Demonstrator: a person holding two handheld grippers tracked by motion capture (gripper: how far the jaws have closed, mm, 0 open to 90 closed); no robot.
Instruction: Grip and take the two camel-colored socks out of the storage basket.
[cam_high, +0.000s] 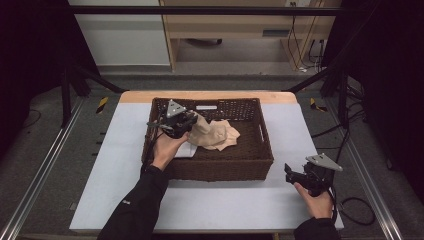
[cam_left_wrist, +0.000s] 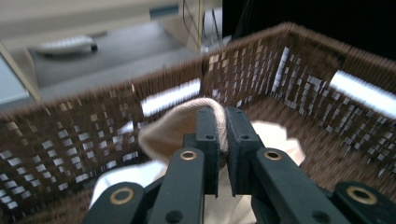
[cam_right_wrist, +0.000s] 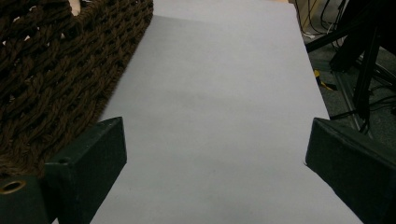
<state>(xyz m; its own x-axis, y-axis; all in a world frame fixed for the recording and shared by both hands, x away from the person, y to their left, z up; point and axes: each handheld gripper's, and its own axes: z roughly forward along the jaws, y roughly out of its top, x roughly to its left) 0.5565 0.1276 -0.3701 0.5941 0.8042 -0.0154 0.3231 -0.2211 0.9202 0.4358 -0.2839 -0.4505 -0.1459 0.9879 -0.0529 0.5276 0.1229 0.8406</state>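
Observation:
A dark brown wicker basket (cam_high: 265, 145) stands on the white table top. Inside it lies a crumpled beige cloth (cam_high: 219, 134), and my left gripper (cam_high: 193, 120) is shut on a raised fold of it at the basket's left side. In the left gripper view the jaws (cam_left_wrist: 223, 116) pinch the beige cloth (cam_left_wrist: 170, 130) just in front of the basket wall (cam_left_wrist: 70, 135). A white cloth (cam_high: 185, 150) lies under my left hand. To the right of the basket, my right gripper (cam_high: 289, 173) rests low over the table with its jaws wide apart (cam_right_wrist: 215, 140) and nothing between them.
The basket's woven side (cam_right_wrist: 56, 70) is close on the left of the right gripper view, with bare white table (cam_right_wrist: 219, 70) ahead. Black frame bars and cables (cam_high: 350, 205) run along the table's right edge. A wooden cabinet (cam_high: 240, 25) stands behind the table.

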